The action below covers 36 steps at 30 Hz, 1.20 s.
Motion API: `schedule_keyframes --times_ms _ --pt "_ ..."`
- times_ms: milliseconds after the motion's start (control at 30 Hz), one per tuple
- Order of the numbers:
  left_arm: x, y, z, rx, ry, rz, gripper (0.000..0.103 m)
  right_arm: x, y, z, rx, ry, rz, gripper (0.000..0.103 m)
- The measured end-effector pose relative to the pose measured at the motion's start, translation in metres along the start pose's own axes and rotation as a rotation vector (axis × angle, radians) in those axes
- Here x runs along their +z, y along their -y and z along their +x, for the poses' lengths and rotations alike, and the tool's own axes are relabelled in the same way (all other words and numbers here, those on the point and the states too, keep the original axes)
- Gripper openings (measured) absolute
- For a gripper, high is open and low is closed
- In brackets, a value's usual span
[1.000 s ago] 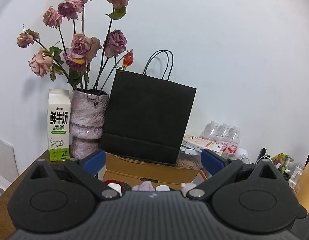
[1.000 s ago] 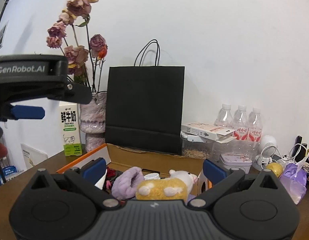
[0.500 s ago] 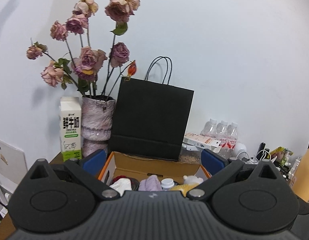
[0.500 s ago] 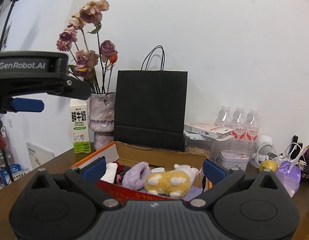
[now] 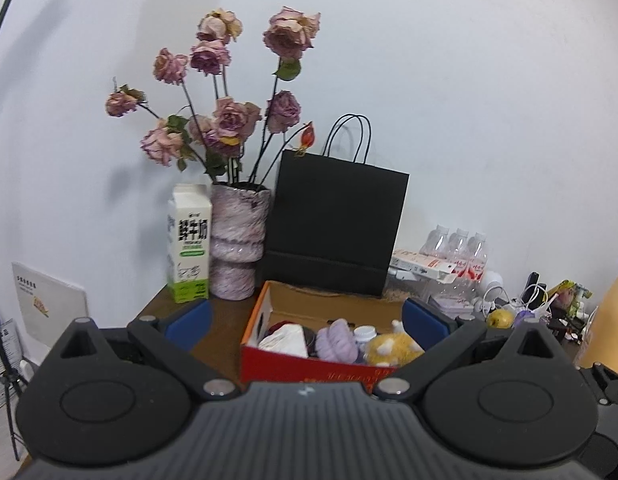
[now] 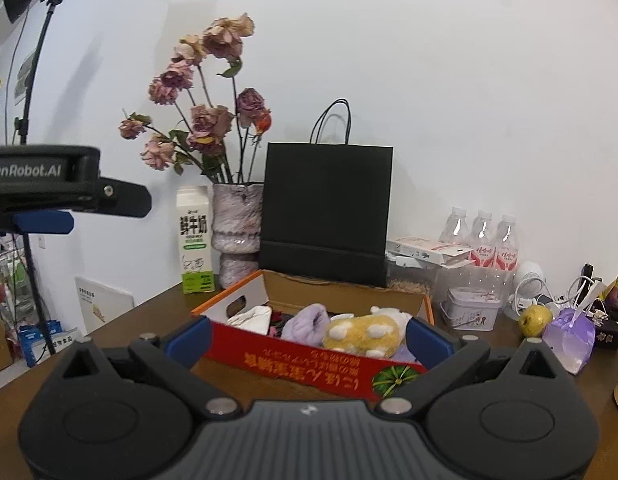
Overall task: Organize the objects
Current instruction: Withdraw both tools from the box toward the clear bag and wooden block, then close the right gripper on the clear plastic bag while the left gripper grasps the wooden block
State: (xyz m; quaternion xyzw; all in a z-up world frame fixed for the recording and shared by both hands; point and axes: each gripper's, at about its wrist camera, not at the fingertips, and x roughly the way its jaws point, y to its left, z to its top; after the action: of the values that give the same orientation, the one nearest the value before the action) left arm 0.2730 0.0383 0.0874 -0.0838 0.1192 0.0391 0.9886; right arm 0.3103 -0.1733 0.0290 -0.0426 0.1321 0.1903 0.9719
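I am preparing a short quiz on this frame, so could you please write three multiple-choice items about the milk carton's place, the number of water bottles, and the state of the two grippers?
1. Where does the milk carton stand?
A. Left of the vase
B. Inside the red box
C. Right of the black bag

2. How many clear water bottles stand at the wall?
A. One
B. Three
C. Five

3. What state are the left gripper and the right gripper in?
A. Both shut on the yellow plush
B. One open, one shut
C. Both open and holding nothing

Answers:
1 A: the carton stands beside the vase, on its left, behind the red box.
2 B: three capped bottles stand in a row, right of the black bag.
3 C: in each wrist view the blue fingers are spread wide with nothing between them; the yellow plush lies in the box.
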Motion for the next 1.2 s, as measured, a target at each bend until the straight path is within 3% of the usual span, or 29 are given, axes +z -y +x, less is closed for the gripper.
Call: schedule_keyframes --times_ms 367,733,1200 --pt "-0.025 -0.023 -0.04 0.027 -0.042 0.049 0.103 -0.02 -0.025 -0.034 0.037 -0.036 -0.016 0.103" --pt "-0.053 -0.044 -0.053 0.052 -0.117 0.107 0.103 -0.046 -0.046 -0.039 0.073 -0.113 -0.034 0.103" --pt "-0.1 -0.073 -0.036 0.074 -0.285 0.152 0.103 -0.095 -0.065 -0.001 0.116 -0.334 -0.037 0.103"
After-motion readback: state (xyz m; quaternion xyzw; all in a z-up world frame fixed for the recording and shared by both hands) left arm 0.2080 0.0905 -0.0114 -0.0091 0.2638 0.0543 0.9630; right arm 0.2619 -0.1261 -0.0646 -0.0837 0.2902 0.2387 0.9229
